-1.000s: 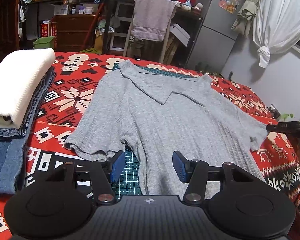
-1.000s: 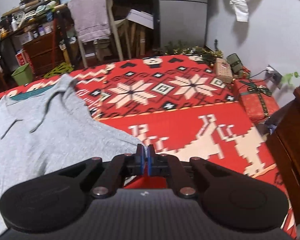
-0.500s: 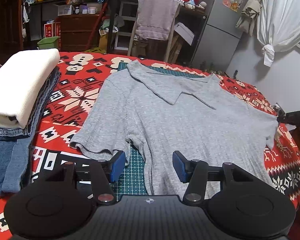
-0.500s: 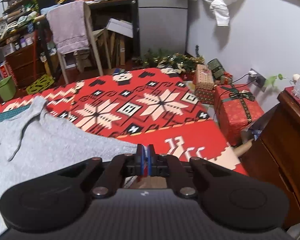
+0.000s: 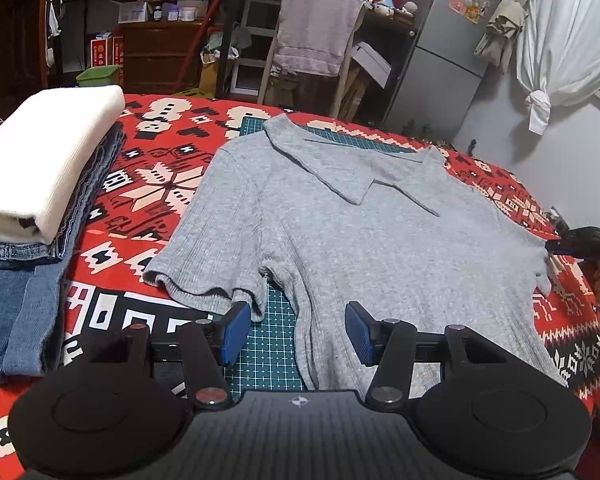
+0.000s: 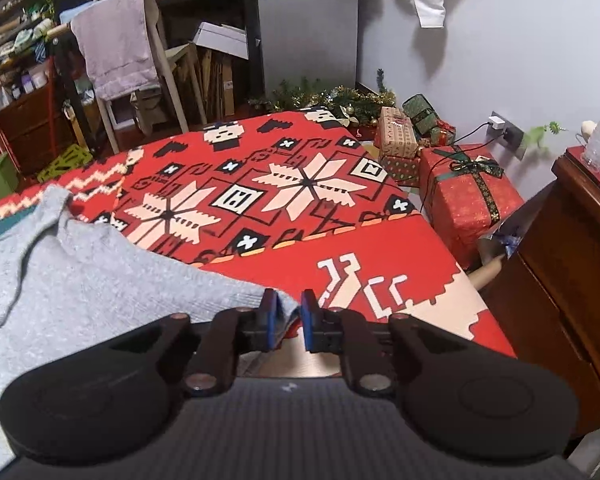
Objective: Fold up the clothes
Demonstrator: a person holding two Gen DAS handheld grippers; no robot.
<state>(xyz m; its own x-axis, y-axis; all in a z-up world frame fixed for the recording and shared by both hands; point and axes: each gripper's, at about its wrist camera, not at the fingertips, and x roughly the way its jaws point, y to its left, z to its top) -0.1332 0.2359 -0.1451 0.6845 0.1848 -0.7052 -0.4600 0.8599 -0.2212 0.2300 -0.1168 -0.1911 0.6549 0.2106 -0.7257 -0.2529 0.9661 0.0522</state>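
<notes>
Grey ribbed knit: the polo shirt (image 5: 352,240) lies face up, spread flat at frame centre on a red patterned cloth (image 5: 156,184) with a green cutting mat (image 5: 268,344) beneath. The left claw (image 5: 296,332) is spread wide, empty, at lower centre above the hem beside the left sleeve (image 5: 204,280). The right claw (image 6: 286,316) is parted narrowly, with the right sleeve edge (image 6: 288,304) lying between its pads; grip not confirmed. Recommendation: pinch each sleeve through both layers near the shoulder seam, lift low and carry inward evenly, since the stretchy rib will likely sag and skew. Folded white knit (image 5: 40,168) and denim (image 5: 20,288) are stacked at left.
</notes>
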